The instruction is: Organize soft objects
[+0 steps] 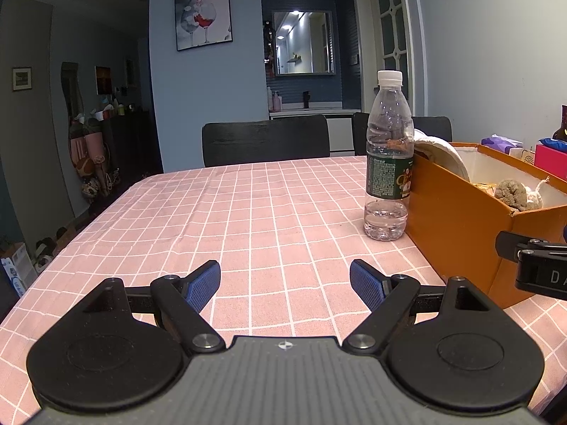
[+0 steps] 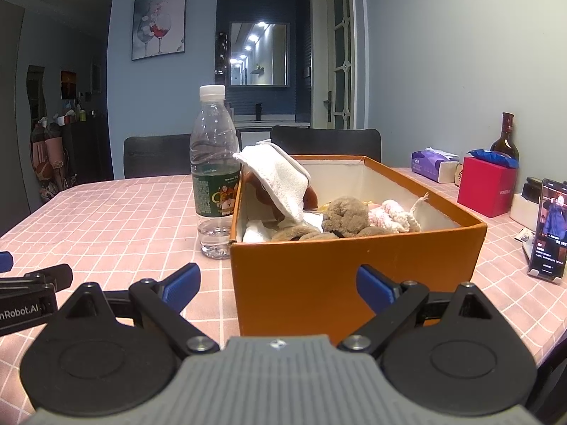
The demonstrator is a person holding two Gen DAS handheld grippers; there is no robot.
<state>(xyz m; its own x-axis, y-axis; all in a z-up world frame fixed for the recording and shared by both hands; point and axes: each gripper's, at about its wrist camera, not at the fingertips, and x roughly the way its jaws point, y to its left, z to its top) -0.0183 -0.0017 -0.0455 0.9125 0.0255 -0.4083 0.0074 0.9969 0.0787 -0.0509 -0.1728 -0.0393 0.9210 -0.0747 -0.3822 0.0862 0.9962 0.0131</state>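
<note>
Left wrist view: the left gripper [image 1: 285, 285] is held wide open over the pink checked tablecloth [image 1: 198, 212], nothing between the blue pads. A water bottle [image 1: 388, 163] is stood upright just beside the orange box [image 1: 457, 223], touching or nearly so. The box is seen running away from the camera along its long side.

Right wrist view: the right gripper [image 2: 278, 288] is spread open too, empty, with the box's short front wall right ahead. Inside, a white cloth [image 2: 280, 177] is draped over the left wall, with a brown plush toy [image 2: 345, 217] and a pink knitted piece [image 2: 391, 216] beside it. A red box [image 2: 485, 191], tissue pack [image 2: 430, 166], dark bottle [image 2: 505, 140] and phone [image 2: 549, 232] are parked off to the right.
</note>
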